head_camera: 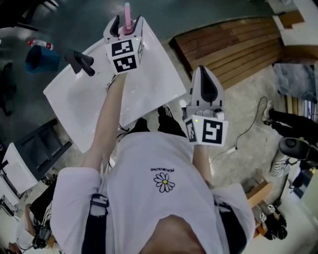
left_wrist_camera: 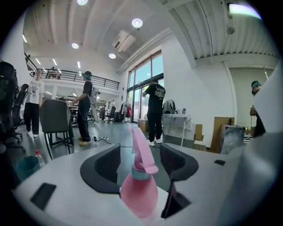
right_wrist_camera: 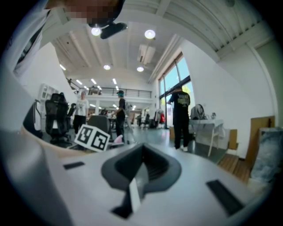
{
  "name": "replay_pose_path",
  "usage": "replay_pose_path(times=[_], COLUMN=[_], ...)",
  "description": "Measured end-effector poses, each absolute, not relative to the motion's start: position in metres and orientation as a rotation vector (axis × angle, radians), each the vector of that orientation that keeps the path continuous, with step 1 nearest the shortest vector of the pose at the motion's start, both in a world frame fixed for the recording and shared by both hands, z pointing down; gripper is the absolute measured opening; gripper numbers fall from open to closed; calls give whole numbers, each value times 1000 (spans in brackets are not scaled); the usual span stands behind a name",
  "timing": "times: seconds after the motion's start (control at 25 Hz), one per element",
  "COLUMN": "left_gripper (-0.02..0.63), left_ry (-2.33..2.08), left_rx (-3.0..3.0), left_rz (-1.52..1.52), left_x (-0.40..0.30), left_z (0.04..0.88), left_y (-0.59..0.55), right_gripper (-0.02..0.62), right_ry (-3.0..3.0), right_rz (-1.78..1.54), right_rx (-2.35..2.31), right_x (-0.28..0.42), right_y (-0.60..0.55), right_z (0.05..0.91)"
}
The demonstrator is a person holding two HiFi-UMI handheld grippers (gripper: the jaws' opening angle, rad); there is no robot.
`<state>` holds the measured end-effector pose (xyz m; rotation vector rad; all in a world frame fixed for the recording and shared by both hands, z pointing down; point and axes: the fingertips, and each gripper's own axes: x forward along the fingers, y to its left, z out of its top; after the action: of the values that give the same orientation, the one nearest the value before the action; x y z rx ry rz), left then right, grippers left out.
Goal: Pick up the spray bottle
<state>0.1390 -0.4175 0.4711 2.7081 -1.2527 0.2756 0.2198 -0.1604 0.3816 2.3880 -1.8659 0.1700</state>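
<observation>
Left claw: the left claw [head_camera: 127, 25] is held out over the far corner of the white table [head_camera: 74, 99]. Its jaws are spread wide and grip nothing.
Spray bottle: the pink spray bottle [left_wrist_camera: 138, 187] stands upright between the left claw's two jaws, with its nozzle head level with the dark pads. There is a gap on each side of its neck, so the pads do not press on it. The claw's own body hides its base. From the head view only its pink top [head_camera: 127, 12] shows, poking up between the jaw tips at the table's far corner.
Right claw: the right claw [right_wrist_camera: 142, 152] is clenched, with its jaws together and nothing between them. It is held off the table's right edge, in front of the person's chest and well apart from the bottle.
Marker cubes: one marker cube [head_camera: 124, 54] sits on the left claw, and another [head_camera: 208, 131] sits on the right claw.
On the table: a black object [head_camera: 79, 62] lies near the left edge, well apart from the bottle.
Around the table: a blue tub [head_camera: 40, 58] stands on the floor to the left, and wooden slats [head_camera: 233, 44] lie to the right.
Background: a person in a black shirt [left_wrist_camera: 155, 110] stands by the windows, and a grey chair [left_wrist_camera: 55, 121] stands at the left.
</observation>
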Motion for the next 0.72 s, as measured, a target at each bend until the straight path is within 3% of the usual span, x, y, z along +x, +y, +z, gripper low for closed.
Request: replay_pose_path(times=[0.56, 0.72], left_gripper=[285, 222], left_ry=[-1284, -1269], left_rx=[2681, 2685], left_rz=[345, 363], left_x=[143, 146], left_z=[500, 503], left_y=[-429, -430], right_gripper=[29, 29], right_ry=[-1856, -1849], right_rz=[184, 190], right_rx=[2386, 2389], right_x=[233, 235], right_y=[-165, -167], right_z=[385, 387])
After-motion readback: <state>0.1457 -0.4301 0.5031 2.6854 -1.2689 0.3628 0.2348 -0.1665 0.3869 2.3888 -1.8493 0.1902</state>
